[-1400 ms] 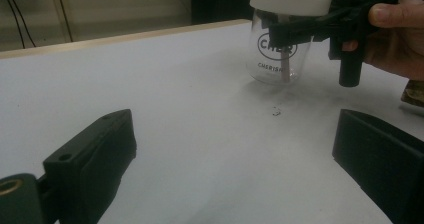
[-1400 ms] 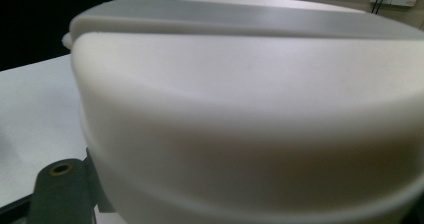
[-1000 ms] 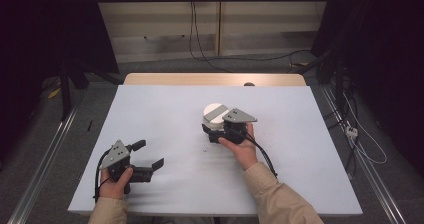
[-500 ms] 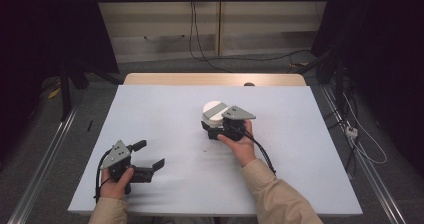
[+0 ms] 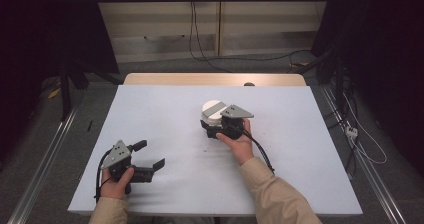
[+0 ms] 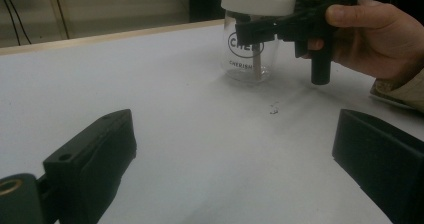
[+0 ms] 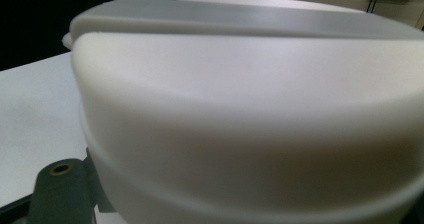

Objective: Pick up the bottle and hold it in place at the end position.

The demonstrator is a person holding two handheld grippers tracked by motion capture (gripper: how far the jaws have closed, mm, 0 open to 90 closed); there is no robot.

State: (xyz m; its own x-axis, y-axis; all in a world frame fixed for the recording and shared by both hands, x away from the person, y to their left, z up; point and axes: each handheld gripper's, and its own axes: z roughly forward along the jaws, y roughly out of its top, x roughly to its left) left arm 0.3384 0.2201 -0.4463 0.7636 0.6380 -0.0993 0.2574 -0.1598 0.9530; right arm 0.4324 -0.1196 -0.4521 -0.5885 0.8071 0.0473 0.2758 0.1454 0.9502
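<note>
A clear glass jar (image 6: pixel 248 60) with black lettering and a white lid (image 5: pixel 212 108) stands upright on the white table (image 5: pixel 300 149), a little right of centre. My right gripper (image 5: pixel 210 129) comes at it from the near side, with the jaws together and level against the glass just under the lid's rim (image 6: pixel 250 31). In the right gripper view the lid (image 7: pixel 250 109) looms very close and hides the jaw tips. At the near left my left gripper (image 5: pixel 151 154) rests low on the table. Its jaws stand wide apart, with bare table between them (image 6: pixel 235 126).
A small dark speck (image 6: pixel 273 107) lies on the table in front of the jar. A wooden strip (image 5: pixel 215 79) runs along the table's far edge. Cables (image 5: pixel 200 39) hang over the floor behind, and metal rails (image 5: pixel 45 159) flank the table.
</note>
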